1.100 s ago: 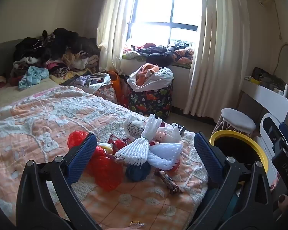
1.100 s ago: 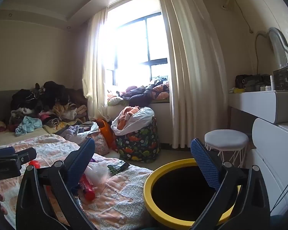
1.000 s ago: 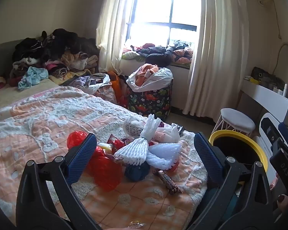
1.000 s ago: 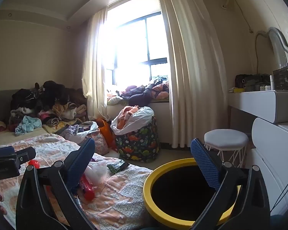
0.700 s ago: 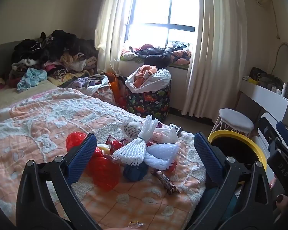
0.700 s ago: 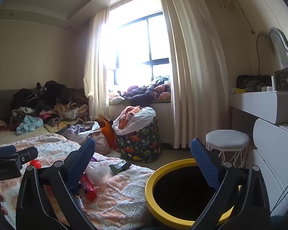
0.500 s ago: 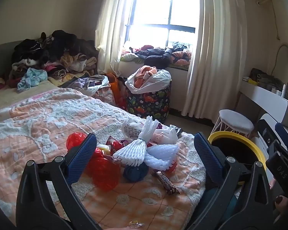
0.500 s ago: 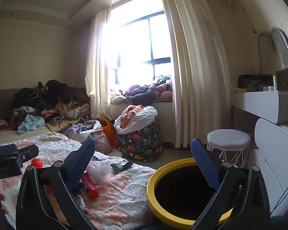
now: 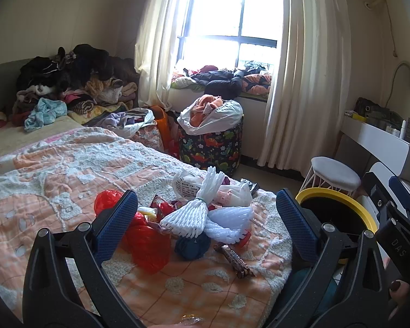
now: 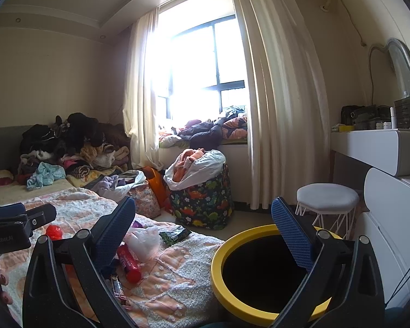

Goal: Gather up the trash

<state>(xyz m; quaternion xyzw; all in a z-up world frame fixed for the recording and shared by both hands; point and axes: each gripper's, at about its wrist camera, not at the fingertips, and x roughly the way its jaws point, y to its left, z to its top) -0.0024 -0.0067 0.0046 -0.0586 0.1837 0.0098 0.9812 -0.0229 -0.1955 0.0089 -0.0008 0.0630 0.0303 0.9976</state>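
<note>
A heap of trash lies on the bed's near corner: white foam fruit nets [image 9: 205, 216], red plastic bags [image 9: 147, 246], a dark blue wad [image 9: 191, 246], a brown snack bar wrapper [image 9: 236, 258] and a white printed bag [image 9: 188, 186]. My left gripper [image 9: 206, 224] hovers open just short of the heap, holding nothing. A black bin with a yellow rim [image 10: 218, 262] stands on the floor beside the bed. Above its mouth my right gripper [image 10: 205, 232] is open and empty. The right wrist view also shows a red tube [image 10: 129, 262] and a clear bag [image 10: 145, 240].
A dinosaur-print laundry basket [image 9: 210, 147] full of clothes stands under the window. A white stool [image 10: 326, 199] and a white dresser [image 10: 391, 232] flank the bin. Clothes pile up at the head of the bed [image 9: 68, 82]. A peach quilt [image 9: 54, 169] covers the bed.
Both views drift only slightly; the trash heap and the bin sit a touch further right in the right wrist view. Both grippers stay open and empty.
</note>
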